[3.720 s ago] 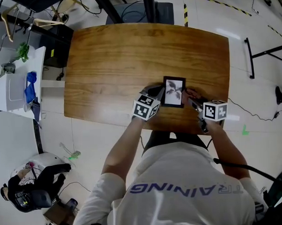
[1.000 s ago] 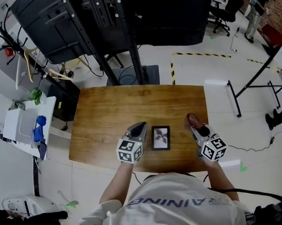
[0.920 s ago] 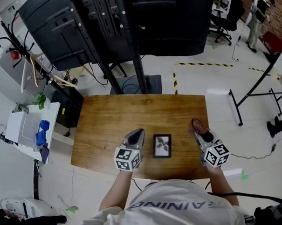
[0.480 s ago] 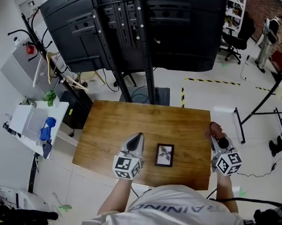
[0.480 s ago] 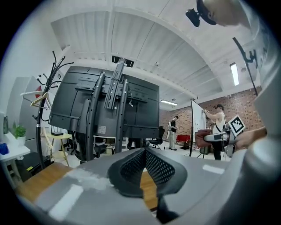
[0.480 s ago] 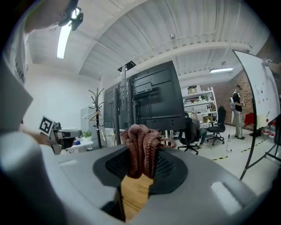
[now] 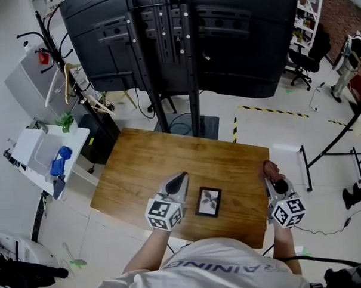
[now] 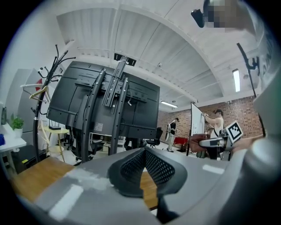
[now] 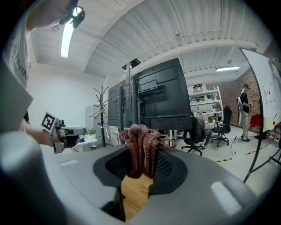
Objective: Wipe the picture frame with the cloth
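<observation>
The small black picture frame (image 7: 208,202) with a leaf print lies flat near the front edge of the wooden table (image 7: 163,159). My left gripper (image 7: 179,178) hovers just left of the frame, raised off the table, shut and empty; in its own view the left gripper (image 8: 144,150) has its jaws meeting with nothing between them. My right gripper (image 7: 272,178) is held up near the table's right edge, well right of the frame, shut on a crumpled reddish-brown cloth (image 7: 269,167). In the right gripper view the cloth (image 9: 140,147) bulges out above the closed jaws.
A large black screen on a wheeled stand (image 7: 188,44) rises behind the table. A white side table (image 7: 34,153) with blue items and a coat rack (image 7: 51,50) stand at the left. Office chairs and people (image 9: 243,105) are far off to the right.
Both grippers, close against the frame 3.7 s ago, have drawn apart and lifted. The right one carried the cloth out to the table's right edge. The head view has tilted up.
</observation>
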A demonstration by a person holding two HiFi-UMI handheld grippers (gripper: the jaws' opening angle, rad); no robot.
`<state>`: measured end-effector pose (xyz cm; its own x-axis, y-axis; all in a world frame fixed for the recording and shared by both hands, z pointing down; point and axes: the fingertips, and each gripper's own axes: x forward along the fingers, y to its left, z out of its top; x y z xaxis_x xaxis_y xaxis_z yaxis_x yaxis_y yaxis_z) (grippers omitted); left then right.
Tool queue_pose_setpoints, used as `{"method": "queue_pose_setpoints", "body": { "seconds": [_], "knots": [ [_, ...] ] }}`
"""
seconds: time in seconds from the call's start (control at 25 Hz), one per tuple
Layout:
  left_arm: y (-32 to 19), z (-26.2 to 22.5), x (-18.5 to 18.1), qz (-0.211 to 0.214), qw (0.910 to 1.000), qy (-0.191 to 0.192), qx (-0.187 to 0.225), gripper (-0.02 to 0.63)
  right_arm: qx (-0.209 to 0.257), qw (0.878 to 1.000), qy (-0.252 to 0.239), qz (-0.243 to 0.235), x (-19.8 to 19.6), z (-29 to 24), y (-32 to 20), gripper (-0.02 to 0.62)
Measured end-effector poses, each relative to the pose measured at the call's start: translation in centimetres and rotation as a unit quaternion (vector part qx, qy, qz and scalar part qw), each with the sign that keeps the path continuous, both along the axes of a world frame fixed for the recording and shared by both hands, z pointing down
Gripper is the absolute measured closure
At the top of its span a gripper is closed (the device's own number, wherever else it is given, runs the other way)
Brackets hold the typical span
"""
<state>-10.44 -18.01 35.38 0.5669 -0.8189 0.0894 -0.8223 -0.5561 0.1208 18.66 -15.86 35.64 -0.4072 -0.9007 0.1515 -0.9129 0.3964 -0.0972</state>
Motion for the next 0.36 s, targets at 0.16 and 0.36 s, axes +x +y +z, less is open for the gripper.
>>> {"method": "queue_pose_setpoints", "body": {
  "seconds": [0.16,0.36],
  "knots": [
    [0.3,0.6,0.4,0.013,0.9998,0.007,-0.012,0.6,-0.005,1.0,0.004,-0.009,-0.7,0.4,0.0,0.484],
    [0.6,0.7,0.7,0.017,0.9997,0.006,-0.017,0.6,-0.006,1.0,0.007,-0.015,-1.4,0.5,0.5,0.485]
  ]
}}
